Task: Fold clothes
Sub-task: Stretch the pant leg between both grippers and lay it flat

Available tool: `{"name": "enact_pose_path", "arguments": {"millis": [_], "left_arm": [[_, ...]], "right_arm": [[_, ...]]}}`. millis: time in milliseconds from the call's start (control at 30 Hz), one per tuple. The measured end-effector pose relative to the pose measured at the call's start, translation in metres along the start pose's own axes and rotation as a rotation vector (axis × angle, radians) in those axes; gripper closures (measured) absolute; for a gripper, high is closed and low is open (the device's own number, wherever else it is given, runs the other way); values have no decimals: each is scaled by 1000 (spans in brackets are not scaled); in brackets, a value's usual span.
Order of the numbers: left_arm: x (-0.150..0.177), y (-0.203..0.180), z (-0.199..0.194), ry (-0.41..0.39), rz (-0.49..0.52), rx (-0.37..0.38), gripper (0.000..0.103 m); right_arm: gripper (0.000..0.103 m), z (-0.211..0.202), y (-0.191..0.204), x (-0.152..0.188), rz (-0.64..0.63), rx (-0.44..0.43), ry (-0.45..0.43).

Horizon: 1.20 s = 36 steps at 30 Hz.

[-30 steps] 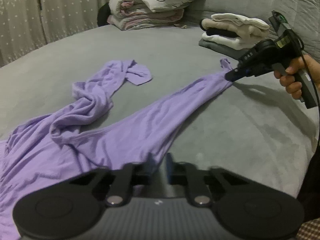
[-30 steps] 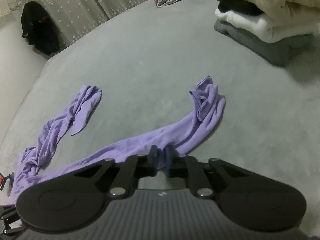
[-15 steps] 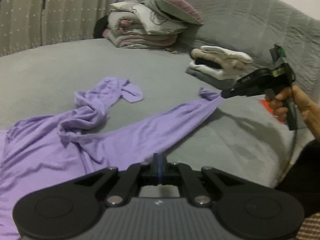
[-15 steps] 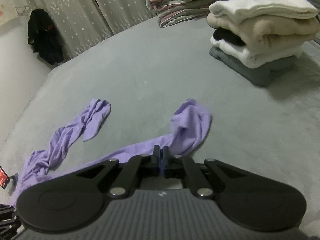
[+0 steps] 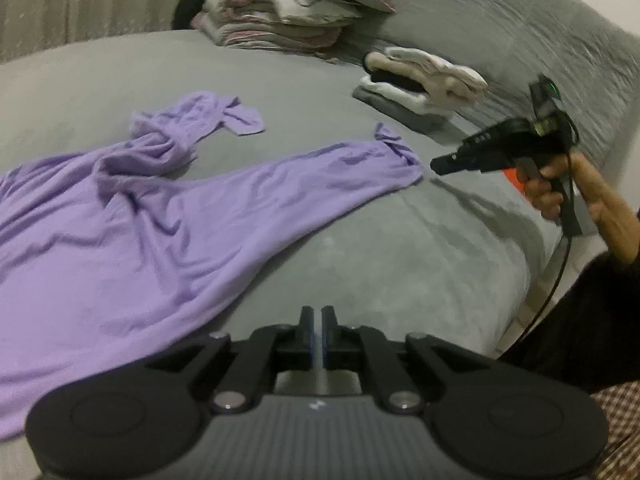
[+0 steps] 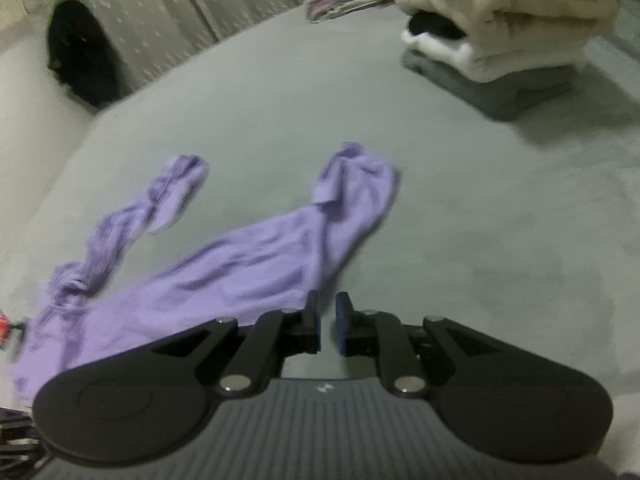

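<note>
A purple long-sleeved garment lies spread on the grey bed. One sleeve stretches flat toward the right; the other sleeve lies crumpled behind it. My left gripper is nearly shut and empty, just right of the garment's edge. My right gripper shows in the left wrist view, hovering just off the sleeve's cuff, holding nothing. In the right wrist view the gripper stands slightly open and empty, at the near edge of the stretched sleeve.
A stack of folded clothes sits at the back right of the bed, also in the right wrist view. Folded bedding and pillows lie further back. The bed edge drops off at right. Curtains hang beyond.
My right gripper has let go of the sleeve cuff and drawn back. The sleeve now lies flat on the bed. My left gripper has released the garment and sits beside it.
</note>
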State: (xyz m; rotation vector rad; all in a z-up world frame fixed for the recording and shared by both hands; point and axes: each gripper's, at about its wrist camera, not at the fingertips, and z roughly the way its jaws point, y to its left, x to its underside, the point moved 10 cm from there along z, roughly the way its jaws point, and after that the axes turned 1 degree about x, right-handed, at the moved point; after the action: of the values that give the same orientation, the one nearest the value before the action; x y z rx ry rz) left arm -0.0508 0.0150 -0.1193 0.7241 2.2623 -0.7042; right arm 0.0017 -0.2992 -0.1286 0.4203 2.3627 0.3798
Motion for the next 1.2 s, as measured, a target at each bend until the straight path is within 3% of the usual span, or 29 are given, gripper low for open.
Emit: {"name": "enact_pose_path", "arguments": {"millis": [133, 333, 400, 467, 600, 933, 967, 1000, 1033, 1200], "left_arm": [[0, 13, -12, -35, -64, -61, 86], [0, 17, -16, -68, 62, -181, 69], [-1, 16, -12, -67, 127, -216, 65], [-1, 15, -9, -66, 176, -242, 65], [1, 16, -3, -60, 241, -286, 65], [-1, 17, 9, -64, 339, -363, 87], [-1, 17, 10, -66, 349, -371, 91], [-2, 17, 11, -66, 357, -382, 101], [-4, 18, 10, -68, 355, -385, 102], [-11, 14, -4, -93, 328, -319, 103]], "right_arm": [[88, 3, 20, 7, -9, -75, 28], [86, 18, 44, 25, -69, -109, 105], [80, 23, 49, 30, -67, -128, 125], [64, 25, 53, 31, -76, -141, 127], [64, 20, 51, 29, -89, -108, 98], [66, 22, 10, 2, -2, 21, -28], [77, 23, 8, 0, -10, 35, -37], [86, 24, 7, -1, -23, 51, -42], [99, 24, 5, -2, -32, 64, -47], [101, 11, 0, -14, -14, 72, -91]]}}
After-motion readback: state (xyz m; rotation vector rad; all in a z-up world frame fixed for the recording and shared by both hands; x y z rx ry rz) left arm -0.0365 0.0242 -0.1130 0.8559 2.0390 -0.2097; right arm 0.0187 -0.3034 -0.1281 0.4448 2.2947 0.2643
